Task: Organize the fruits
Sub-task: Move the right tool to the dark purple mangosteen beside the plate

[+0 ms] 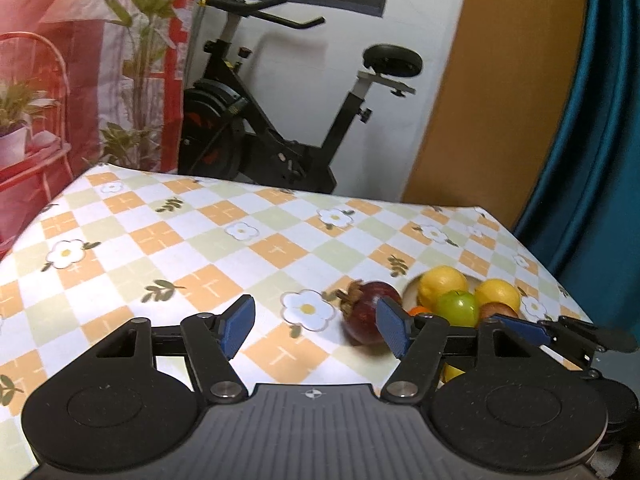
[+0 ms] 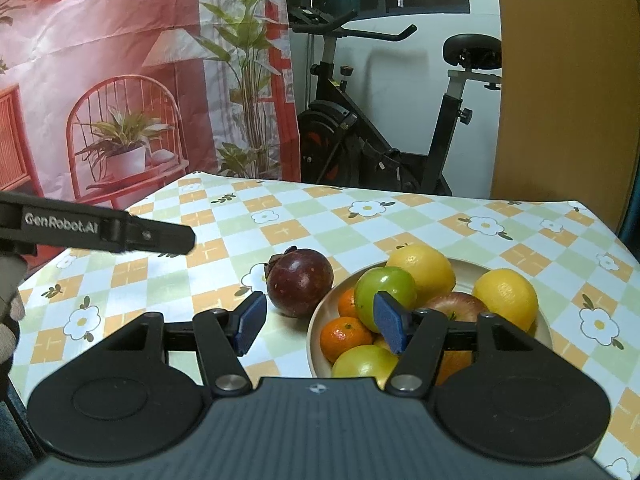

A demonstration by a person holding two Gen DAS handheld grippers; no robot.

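While both grippers, left (image 1: pixel 316 330) and right (image 2: pixel 320 322), are hovering released, the mangosteen (image 2: pixel 300 282) is lying just beside the fruit bowl (image 2: pixel 316 328).

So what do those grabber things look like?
Each gripper is black, with two round discs, a ribbed grey middle and silver bolts. Its two fingers end in blue pads. White "GenRobot.AI" lettering runs along the left one's side, seen in the right view.
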